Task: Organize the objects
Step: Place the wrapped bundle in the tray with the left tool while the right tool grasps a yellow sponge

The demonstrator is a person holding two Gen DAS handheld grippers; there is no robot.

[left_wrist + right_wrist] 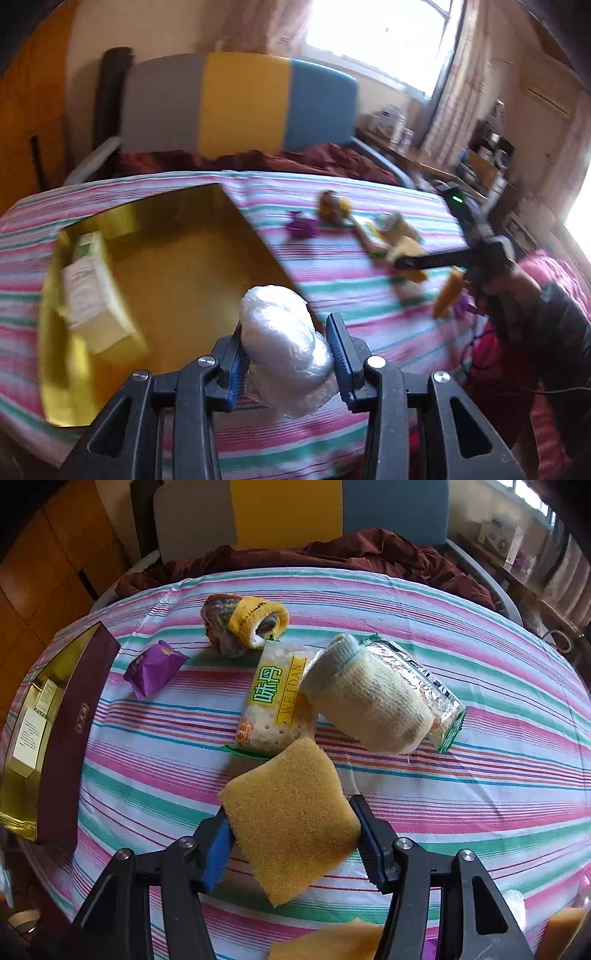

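My left gripper [286, 321] is shut on a crumpled bundle of clear plastic [284, 343] and holds it above the near right corner of an open gold-lined box [177, 258]. A cream and green carton [92, 288] lies inside the box. In the right wrist view my right gripper [290, 806] is shut on a yellow sponge [291, 827], its blue pads pressing the sponge's two sides just above the striped sheet. The same box [74, 723], with a maroon outer wall, stands at the left edge of that view.
On the striped sheet [480, 775] lie a purple packet [153, 666], a yellow and mixed-colour sock roll [243, 626], a cracker pack [275, 701], a cream sock roll [365, 701] on a foil-backed pack [439, 694], and more sponge pieces [332, 941]. A dark red blanket [351, 552] lies behind.
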